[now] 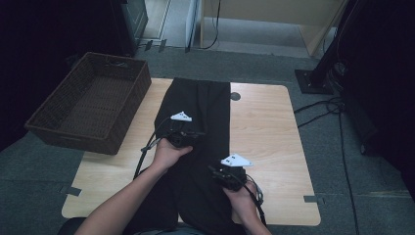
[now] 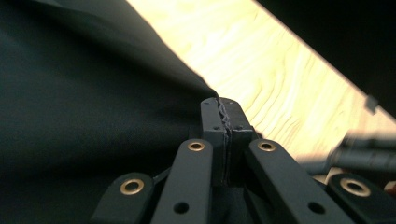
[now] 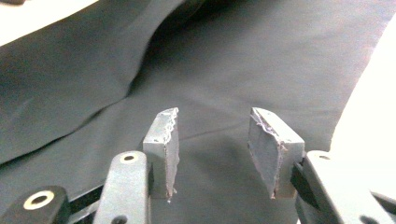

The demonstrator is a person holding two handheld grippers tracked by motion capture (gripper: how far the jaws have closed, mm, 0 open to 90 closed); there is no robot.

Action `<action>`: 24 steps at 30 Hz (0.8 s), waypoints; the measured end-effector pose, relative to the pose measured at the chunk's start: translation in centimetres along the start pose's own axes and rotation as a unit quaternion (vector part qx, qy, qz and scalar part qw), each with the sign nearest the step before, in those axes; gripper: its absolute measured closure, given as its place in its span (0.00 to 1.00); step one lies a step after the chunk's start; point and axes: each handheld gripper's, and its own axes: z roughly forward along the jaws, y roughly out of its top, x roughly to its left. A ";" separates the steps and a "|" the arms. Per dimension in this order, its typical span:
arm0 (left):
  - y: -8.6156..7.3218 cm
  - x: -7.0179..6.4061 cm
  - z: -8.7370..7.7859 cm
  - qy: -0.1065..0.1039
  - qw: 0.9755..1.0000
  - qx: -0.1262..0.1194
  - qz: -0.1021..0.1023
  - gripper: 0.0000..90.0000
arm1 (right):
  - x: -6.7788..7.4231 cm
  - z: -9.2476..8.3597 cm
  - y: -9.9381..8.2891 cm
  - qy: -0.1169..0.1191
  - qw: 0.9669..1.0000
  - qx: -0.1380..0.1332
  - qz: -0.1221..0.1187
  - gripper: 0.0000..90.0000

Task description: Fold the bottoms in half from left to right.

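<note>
Here the left gripper [image 2: 223,116] is clamped on an edge of the black garment [image 1: 198,122] – likely trousers – lying lengthwise down the wooden table [image 1: 264,127]. The right gripper [image 3: 212,140] hovers over the cloth, jaws apart, empty. Seemingly mid-fold; next, the right needs its own pinch. A wicker basket [image 1: 90,100] waits left.

A brown wicker basket [image 1: 90,100] sits at the wooden table's [image 1: 266,127] left edge.
</note>
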 end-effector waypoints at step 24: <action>-5.3 3.0 -4.9 0.042 0.998 0.055 0.000 0.52 | 0.3 3.7 0.6 -0.022 0.999 0.024 -0.043 0.60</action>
